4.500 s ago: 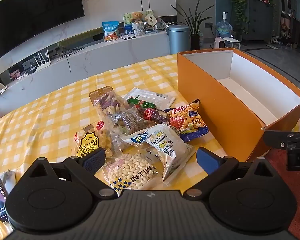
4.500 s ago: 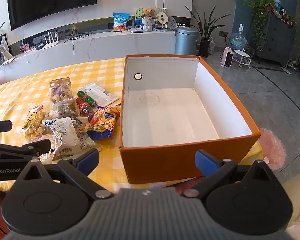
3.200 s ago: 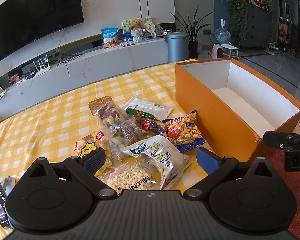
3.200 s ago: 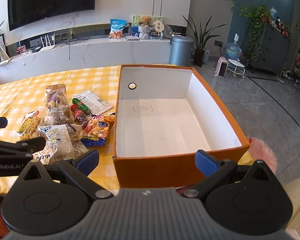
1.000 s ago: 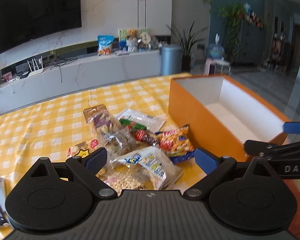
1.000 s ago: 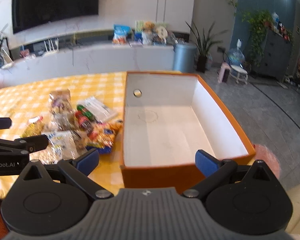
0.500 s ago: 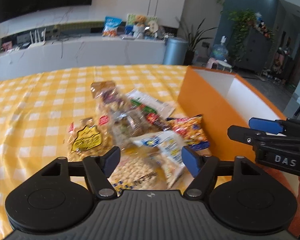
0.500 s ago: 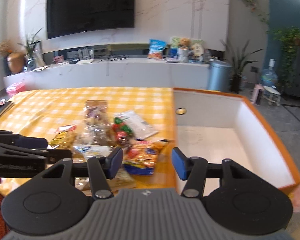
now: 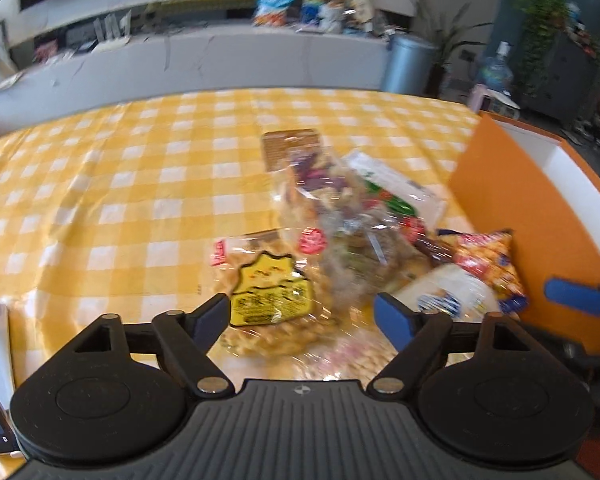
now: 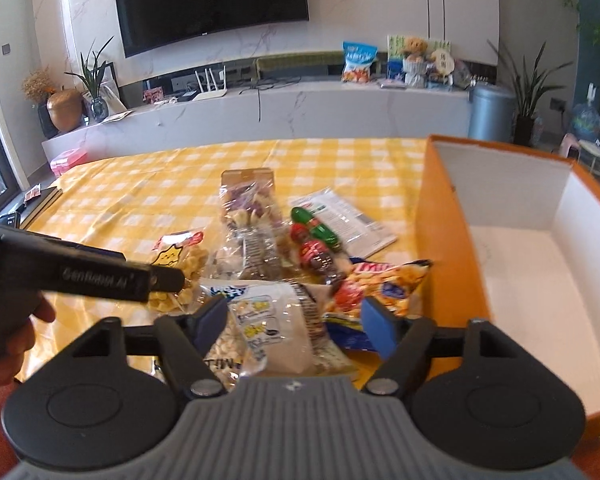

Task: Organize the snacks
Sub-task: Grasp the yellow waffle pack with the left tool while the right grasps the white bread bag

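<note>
On a table under a yellow-and-white checked cloth (image 10: 132, 196), a loose heap of snack packets lies at the centre of the right wrist view, just left of one open orange cardboard box with a white inside (image 10: 512, 264), which fills the right side of the frame. About seven packets can be counted: a clear bag with a yellow label (image 9: 270, 292), a clear bag of purple-and-pale pieces (image 10: 246, 206), a flat white sachet (image 10: 346, 220), a red-and-green wrapped pack (image 10: 316, 240), an orange crisp bag (image 10: 384, 284), a white bag with blue print (image 10: 268, 320) and a clear bag of pale nuts (image 10: 224, 350). The left gripper (image 9: 300, 316) hangs over the yellow-label bag, jaws opening, gripping nothing. The right gripper (image 10: 292, 318) is over the white bag, jaws opening, pads clear of it.
</note>
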